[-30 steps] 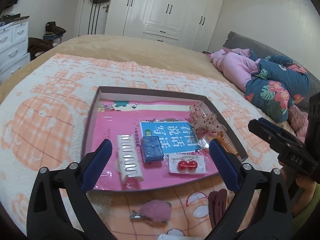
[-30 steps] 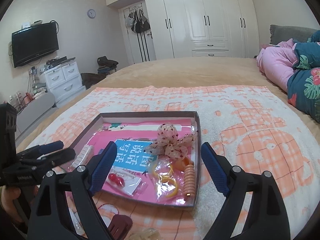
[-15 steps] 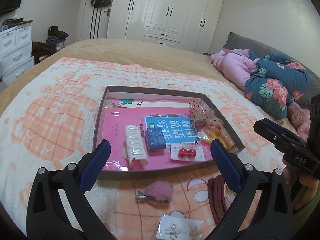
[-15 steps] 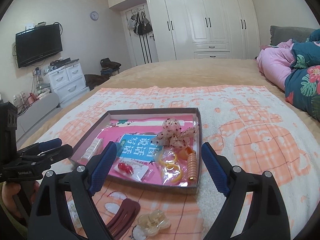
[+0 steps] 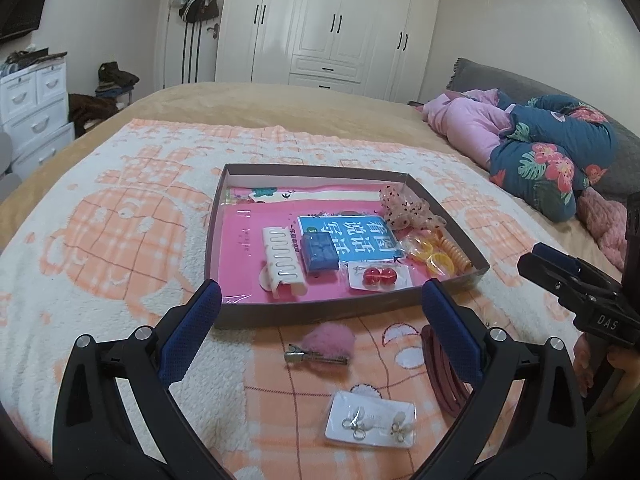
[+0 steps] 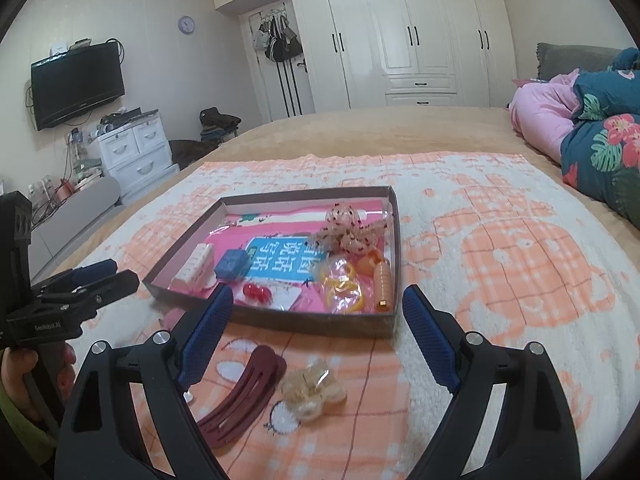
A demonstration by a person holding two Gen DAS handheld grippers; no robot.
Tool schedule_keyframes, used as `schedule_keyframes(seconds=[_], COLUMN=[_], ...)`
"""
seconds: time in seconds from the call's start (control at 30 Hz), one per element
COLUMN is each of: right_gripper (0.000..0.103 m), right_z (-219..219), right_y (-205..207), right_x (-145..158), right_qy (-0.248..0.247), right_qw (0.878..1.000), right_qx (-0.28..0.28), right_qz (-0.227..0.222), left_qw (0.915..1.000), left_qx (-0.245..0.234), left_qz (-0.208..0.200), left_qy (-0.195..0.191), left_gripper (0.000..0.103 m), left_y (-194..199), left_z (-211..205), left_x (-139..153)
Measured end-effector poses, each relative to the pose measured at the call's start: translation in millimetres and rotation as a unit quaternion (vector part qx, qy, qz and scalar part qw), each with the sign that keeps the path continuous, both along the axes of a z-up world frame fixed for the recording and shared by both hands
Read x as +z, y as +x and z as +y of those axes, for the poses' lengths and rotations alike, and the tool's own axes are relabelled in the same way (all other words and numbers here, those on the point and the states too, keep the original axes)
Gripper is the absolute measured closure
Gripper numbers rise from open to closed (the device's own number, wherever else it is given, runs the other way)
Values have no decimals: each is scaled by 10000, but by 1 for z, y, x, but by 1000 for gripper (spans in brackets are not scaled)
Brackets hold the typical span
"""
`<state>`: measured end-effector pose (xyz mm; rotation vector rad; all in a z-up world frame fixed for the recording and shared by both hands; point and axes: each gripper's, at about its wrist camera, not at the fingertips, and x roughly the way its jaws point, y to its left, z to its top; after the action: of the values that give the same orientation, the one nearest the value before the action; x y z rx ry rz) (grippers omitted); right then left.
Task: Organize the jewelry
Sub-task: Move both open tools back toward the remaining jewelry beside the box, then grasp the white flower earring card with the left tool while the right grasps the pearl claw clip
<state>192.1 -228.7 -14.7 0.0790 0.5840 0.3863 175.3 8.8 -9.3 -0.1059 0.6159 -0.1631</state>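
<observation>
A shallow brown tray (image 5: 214, 216) (image 6: 394, 240) lies on the blanket and holds a white comb clip (image 5: 282, 262), a blue clip (image 5: 319, 252), red ball earrings (image 5: 378, 276), a dotted bow (image 5: 404, 210) and yellow and orange bands (image 6: 344, 286). In front of it lie a pink fluffy clip (image 5: 326, 342), a card of earrings (image 5: 370, 424), a maroon hair claw (image 6: 244, 396) (image 5: 442, 376) and a clear yellowish clip (image 6: 310, 392). My left gripper (image 5: 320, 316) and right gripper (image 6: 316, 328) are open and empty above these loose items.
The orange-and-white blanket (image 5: 100, 240) covers a tan bed. Pink and floral bedding (image 5: 540, 152) is piled at the right. A white dresser (image 6: 136, 152), a TV (image 6: 78, 84) and wardrobes (image 6: 400, 36) stand beyond the bed.
Both grippers have pulled back from the tray toward the near edge of the blanket. The earring card, maroon claw and clear clip have come into view. Both stay open.
</observation>
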Motion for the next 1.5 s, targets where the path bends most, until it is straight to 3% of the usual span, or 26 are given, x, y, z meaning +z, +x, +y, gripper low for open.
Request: schedule_keyframes(seconds=[0.17,0.67,1.5], right_gripper=[19,19,19], right_z=[3,13,8], right_y=[-11,-36,-30], right_x=[-6,-17,-47], right_qy=[-246,-350,-828], right_qw=[9997,9992,9951], right_qx=[-34,174,-115], right_qz=[-39,95,533], left_qw=[9999,9992,9923], left_qx=[-27,-136,-752], left_qz=[-45,-94,586], left_qy=[127,376,789], left_gripper=[11,11,11], left_y=[-9,-27,-38], left_z=[-2,-10,-35], left_x=[-1,-4,-52])
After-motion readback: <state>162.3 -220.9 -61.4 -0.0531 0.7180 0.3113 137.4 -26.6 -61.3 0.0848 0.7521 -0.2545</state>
